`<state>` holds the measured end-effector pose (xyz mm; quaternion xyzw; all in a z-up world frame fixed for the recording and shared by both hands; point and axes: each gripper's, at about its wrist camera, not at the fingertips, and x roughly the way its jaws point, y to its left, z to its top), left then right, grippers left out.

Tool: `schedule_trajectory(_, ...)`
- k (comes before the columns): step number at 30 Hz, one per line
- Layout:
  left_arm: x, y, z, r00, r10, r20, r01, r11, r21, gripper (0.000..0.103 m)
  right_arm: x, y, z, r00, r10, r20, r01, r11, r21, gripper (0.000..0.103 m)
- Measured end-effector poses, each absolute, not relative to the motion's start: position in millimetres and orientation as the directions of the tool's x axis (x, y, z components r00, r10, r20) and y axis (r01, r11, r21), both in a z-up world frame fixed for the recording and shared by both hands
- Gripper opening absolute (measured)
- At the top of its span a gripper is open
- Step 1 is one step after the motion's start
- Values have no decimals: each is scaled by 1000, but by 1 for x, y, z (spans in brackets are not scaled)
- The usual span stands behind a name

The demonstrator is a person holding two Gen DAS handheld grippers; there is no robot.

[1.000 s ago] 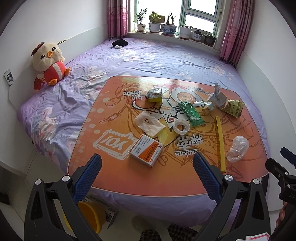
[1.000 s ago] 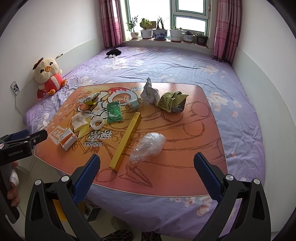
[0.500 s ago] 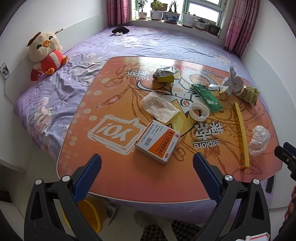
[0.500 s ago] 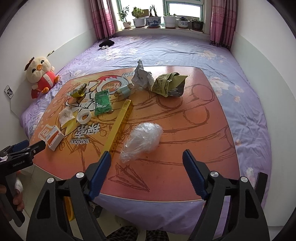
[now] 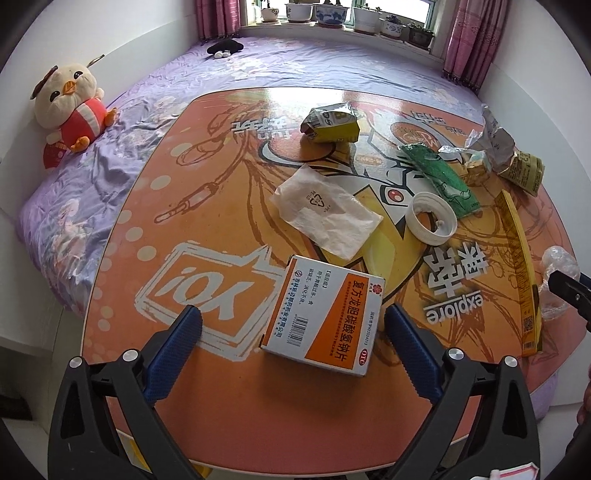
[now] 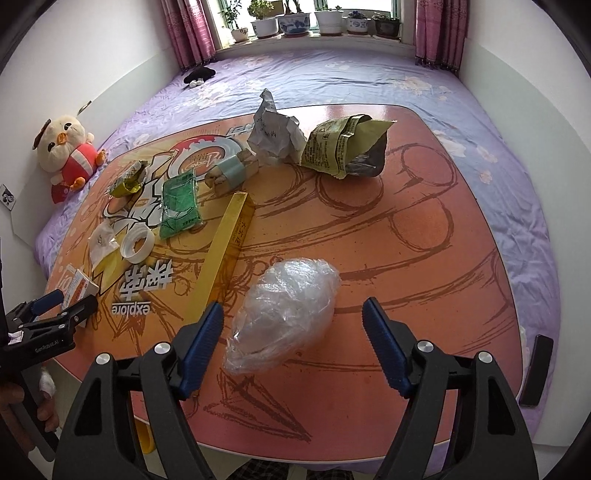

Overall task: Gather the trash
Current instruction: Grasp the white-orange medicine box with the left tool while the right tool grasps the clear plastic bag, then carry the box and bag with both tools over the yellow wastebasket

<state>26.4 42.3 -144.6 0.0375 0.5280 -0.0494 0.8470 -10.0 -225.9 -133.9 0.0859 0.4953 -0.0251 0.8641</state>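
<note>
Trash lies on an orange printed table (image 5: pixel 229 406). My left gripper (image 5: pixel 293 325) is open, its fingers either side of the near end of a white and orange medicine box (image 5: pixel 325 314). My right gripper (image 6: pixel 293 321) is open around the near part of a crumpled clear plastic bag (image 6: pixel 284 314). Farther off lie a white paper wrapper (image 5: pixel 325 210), a white tape ring (image 5: pixel 434 219), a green packet (image 6: pixel 181 203), a long yellow box (image 6: pixel 227 243), crumpled paper (image 6: pixel 273 133) and an olive foil bag (image 6: pixel 347 147).
The table stands on a purple bed (image 6: pixel 369 74) with a plush chick (image 5: pixel 70 107) at the left wall. Potted plants (image 6: pixel 295 22) line the window sill. A yellow bin (image 6: pixel 146 439) shows under the table's near edge. A black object (image 6: pixel 535 369) lies at the right.
Both grippers have moved forward and down to the table. The left now brackets the medicine box; the right has narrowed and now brackets the plastic bag.
</note>
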Motion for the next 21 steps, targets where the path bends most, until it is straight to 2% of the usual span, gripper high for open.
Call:
schedule_trajectory(6, 35, 38, -144, 435, -52, -899, 146, 989, 14, 98, -2, -228, -142, 490, 25, -871, 94, 992, 82, 63)
schedule_trajectory(8, 34, 36, -143, 441, -56, -896, 154, 988, 15, 93, -2, -229, -142, 492, 19, -870, 71, 996, 62, 57)
schedule_trajectory(11, 31, 32, -139, 453, -53, -890, 151, 988, 18, 82, -2, -231, -140, 493, 32, -869, 34, 998, 55, 48)
schedule_trajectory(13, 26, 29, -137, 460, -50, -887, 147, 989, 21, 67, -3, -234, -140, 493, 38, -869, 2, 999, 45, 43)
schedule_trajectory(16, 22, 27, -134, 460, -37, -887, 128, 992, 25, 50, -5, -239, -139, 490, 62, -870, -55, 998, 40, 39)
schedule_trajectory(21, 20, 22, -132, 442, -11, -897, 72, 997, 24, 50, -3, -245, -139, 482, 110, -869, -138, 989, 48, 33)
